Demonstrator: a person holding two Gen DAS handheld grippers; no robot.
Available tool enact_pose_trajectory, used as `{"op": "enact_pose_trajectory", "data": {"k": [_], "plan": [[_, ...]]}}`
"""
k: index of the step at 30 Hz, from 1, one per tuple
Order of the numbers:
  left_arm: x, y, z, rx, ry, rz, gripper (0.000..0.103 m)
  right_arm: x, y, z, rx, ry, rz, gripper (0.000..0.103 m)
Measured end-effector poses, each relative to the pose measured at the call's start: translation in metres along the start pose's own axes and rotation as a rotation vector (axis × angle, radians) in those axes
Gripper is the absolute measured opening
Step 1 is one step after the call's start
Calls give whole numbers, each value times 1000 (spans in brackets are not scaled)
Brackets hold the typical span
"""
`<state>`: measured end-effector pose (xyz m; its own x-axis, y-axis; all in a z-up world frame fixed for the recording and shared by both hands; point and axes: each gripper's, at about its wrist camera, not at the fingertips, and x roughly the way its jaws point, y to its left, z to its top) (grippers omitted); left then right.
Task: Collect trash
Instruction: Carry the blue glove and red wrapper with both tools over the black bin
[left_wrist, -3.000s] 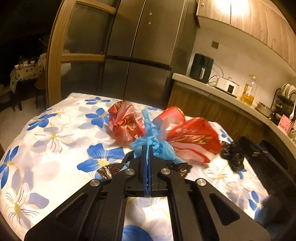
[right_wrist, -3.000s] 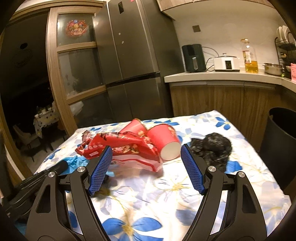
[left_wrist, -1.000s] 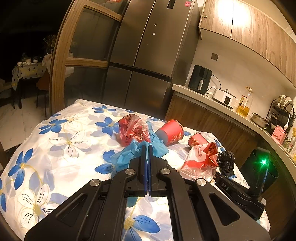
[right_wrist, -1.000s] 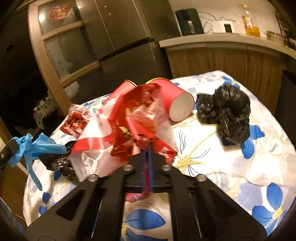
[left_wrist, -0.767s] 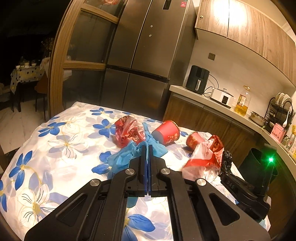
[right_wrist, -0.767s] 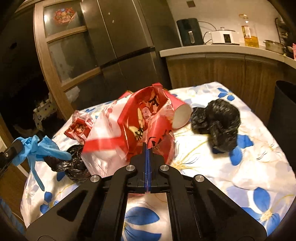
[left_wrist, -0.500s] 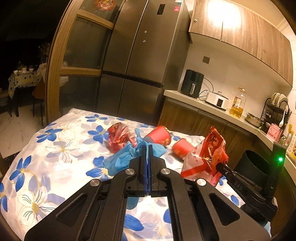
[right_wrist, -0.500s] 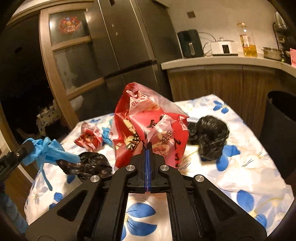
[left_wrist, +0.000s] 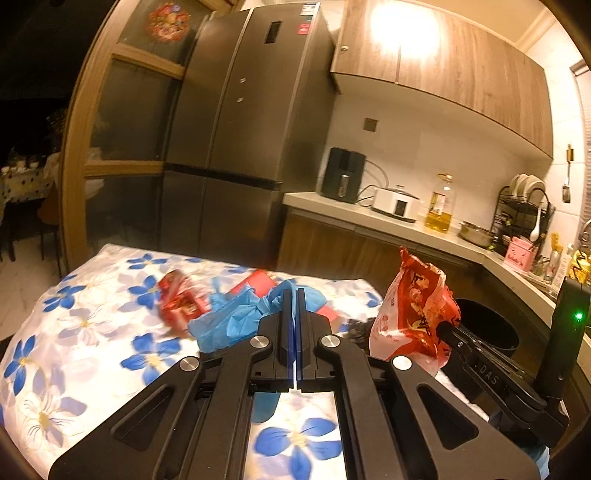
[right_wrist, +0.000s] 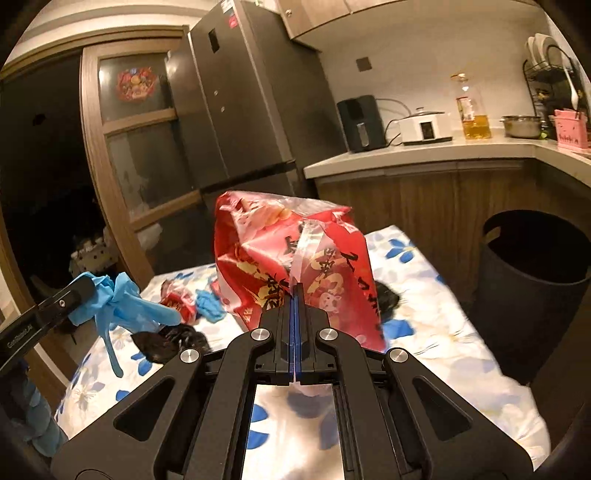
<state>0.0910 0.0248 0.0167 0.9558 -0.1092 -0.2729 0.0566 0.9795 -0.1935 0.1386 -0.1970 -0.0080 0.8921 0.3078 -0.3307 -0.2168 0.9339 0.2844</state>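
My left gripper (left_wrist: 295, 295) is shut on a crumpled blue glove (left_wrist: 236, 321), lifted above the flowered tablecloth (left_wrist: 74, 332). In the right wrist view that glove (right_wrist: 122, 306) dangles from the left gripper (right_wrist: 83, 286) at the far left. My right gripper (right_wrist: 296, 291) is shut on a red and white plastic bag (right_wrist: 291, 258), held up over the table; the same bag (left_wrist: 417, 314) shows at the right of the left wrist view. A dark round bin (right_wrist: 532, 273) stands on the floor beside the table's right end.
On the table lie a small red wrapper (left_wrist: 177, 299), a red paper cup (left_wrist: 255, 282), another blue glove (right_wrist: 208, 304) and two crumpled black bags (right_wrist: 173, 341) (right_wrist: 386, 299). A fridge (right_wrist: 243, 122) and a wooden counter (right_wrist: 424, 155) with appliances stand behind.
Both grippers rose from the table with their loads. The red bag came off the cloth and now hangs in the air; the bin has come into the right wrist view.
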Motion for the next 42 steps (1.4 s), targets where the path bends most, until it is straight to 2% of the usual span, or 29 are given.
{"op": "enact_pose_trajectory", "data": {"k": [8,14,26,35,42], "plan": [[17,-53,11,53,-21,-93,0,-26,-42,20,34,-68,-61,0],[39,-103,16,94,-9,-178,0,-42,-74,33,60,-112,-118,0],[81,-197,17,155,-5,-339,0,-65,-156,58,128,-184,-283,0],[116,-268,16,178,-10,-470,0,-71,-208,68,187,-203,-378,0],[145,-296,7,177,26,-543,0,-61,-233,69,199,-170,-415,0]]}}
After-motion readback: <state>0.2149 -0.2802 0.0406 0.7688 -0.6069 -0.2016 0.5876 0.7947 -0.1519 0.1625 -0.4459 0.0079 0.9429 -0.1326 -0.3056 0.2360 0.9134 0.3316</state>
